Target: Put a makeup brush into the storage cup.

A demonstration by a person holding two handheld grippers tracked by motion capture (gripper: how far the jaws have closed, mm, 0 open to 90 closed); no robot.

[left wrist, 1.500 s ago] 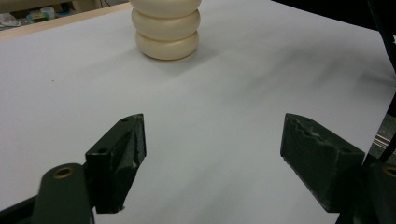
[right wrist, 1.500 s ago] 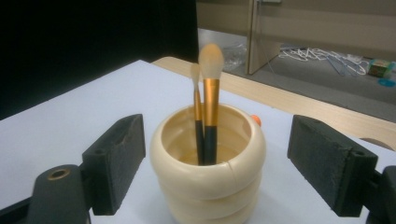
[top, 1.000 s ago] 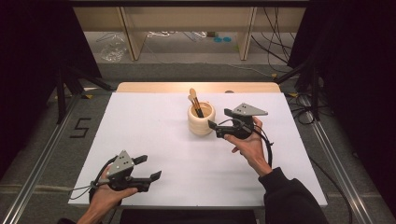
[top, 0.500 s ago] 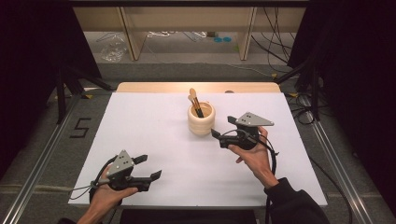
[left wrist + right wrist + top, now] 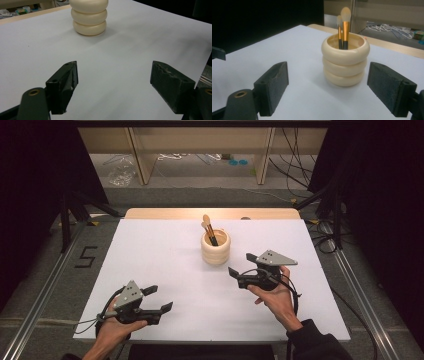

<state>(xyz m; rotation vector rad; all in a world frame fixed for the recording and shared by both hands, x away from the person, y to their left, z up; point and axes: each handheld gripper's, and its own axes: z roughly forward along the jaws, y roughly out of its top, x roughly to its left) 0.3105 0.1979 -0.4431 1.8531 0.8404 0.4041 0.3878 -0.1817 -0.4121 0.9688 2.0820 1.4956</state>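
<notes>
A cream ribbed holder [image 5: 215, 248] [image 5: 345, 63] [image 5: 89, 17] stands upright in the middle of the white table [image 5: 165, 255]. Two makeup brushes [image 5: 209, 230] [image 5: 344, 27] with gold ferrules stand in it, bristles up. My right gripper [image 5: 239, 267] [image 5: 337, 92] is held open just right of and nearer than the holder, its jaws pointing toward it with nothing between them. At the table's near left my left gripper [image 5: 159, 299] [image 5: 113, 90] rests open and empty, well short of the holder.
A wooden strip [image 5: 210, 213] runs along the table's far edge. Beyond it stand wooden shelf legs [image 5: 138, 155] with cables and a plastic bag on the floor. Metal rails [image 5: 360, 290] flank the table on both sides.
My right gripper has drawn back from the holder toward the near right, open and empty. The left gripper has not moved.
</notes>
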